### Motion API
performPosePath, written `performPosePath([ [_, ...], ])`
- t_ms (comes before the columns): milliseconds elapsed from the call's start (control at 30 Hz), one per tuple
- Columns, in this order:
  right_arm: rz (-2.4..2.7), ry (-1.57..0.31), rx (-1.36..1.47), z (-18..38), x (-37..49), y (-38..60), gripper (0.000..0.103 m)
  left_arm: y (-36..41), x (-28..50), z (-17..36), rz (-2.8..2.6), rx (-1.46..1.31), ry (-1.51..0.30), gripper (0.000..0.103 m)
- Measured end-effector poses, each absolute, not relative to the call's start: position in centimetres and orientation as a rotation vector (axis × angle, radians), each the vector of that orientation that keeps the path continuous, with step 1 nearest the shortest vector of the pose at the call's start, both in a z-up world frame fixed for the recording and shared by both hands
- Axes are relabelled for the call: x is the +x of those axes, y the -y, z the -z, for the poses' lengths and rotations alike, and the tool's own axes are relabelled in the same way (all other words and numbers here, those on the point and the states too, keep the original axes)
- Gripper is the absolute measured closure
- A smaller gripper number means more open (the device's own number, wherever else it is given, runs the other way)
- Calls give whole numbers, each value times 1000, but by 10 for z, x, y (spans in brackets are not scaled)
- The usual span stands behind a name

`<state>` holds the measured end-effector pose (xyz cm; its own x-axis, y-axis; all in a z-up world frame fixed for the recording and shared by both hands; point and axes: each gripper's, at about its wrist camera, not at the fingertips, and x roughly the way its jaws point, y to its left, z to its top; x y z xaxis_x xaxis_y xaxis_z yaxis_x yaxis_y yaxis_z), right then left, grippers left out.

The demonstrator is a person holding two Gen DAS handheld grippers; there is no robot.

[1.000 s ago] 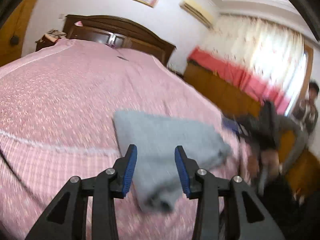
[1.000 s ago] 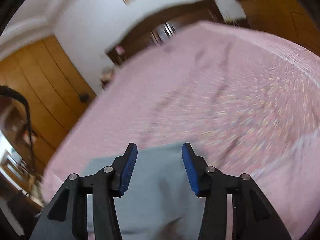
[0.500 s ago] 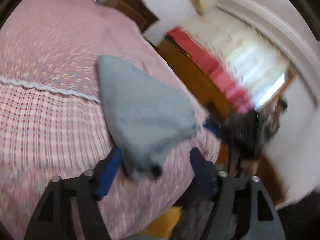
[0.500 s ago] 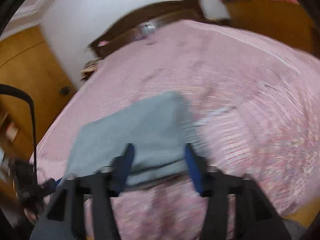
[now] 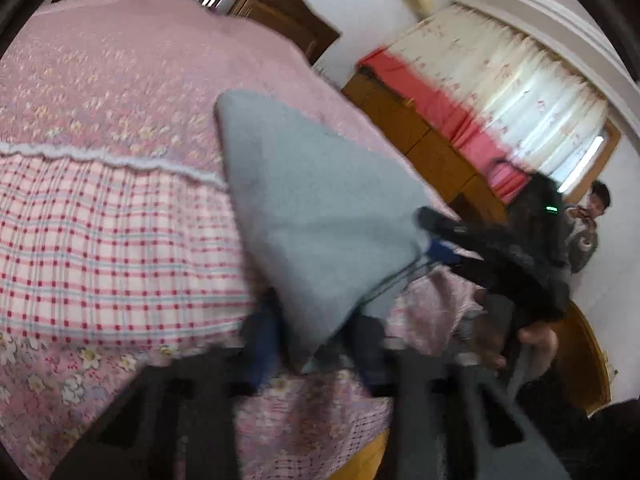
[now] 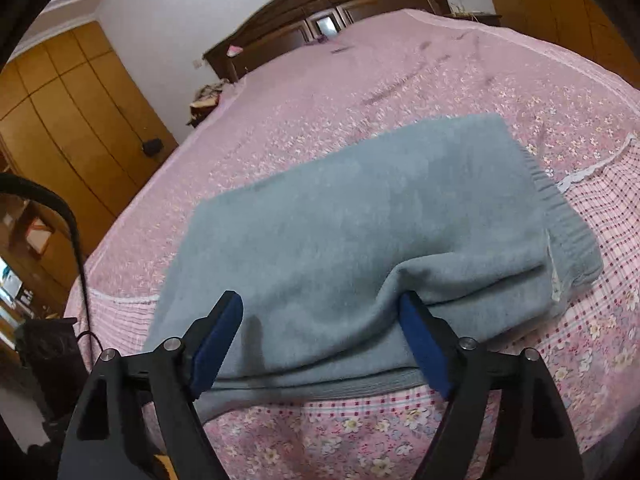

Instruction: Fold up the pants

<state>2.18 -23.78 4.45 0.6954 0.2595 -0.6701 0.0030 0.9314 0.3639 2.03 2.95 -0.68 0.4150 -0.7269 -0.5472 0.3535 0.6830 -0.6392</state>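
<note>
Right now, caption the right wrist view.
Open right gripper straddling folded grey pants on a pink bedspread.

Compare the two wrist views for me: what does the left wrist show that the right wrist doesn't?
Only the left wrist shows the curtained window, the red cushion, a seated person and the right gripper at the pants' far edge. Only the right wrist shows the wardrobe, the pants' ribbed waistband and its open blue fingertips straddling the near fold. Both show the grey pants on the pink bedspread and the dark headboard. The left gripper is blurred.
</note>
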Motion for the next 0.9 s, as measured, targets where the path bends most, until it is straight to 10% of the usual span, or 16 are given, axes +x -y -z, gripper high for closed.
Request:
performPosePath([
  [367,-29,-920,188,-16,27,227,35,3,-47,-19,354,299,-667,101],
  [567,-14,-899,207,-18,29,230,36,-45,-21,-16,423,-55,-759,102],
  [700,-16,-879,162,-21,20,220,35,-48,-22,-24,588,-170,-765,63],
  [900,-36,-874,196,-20,17,223,34,-9,-32,-28,645,-38,-773,60],
])
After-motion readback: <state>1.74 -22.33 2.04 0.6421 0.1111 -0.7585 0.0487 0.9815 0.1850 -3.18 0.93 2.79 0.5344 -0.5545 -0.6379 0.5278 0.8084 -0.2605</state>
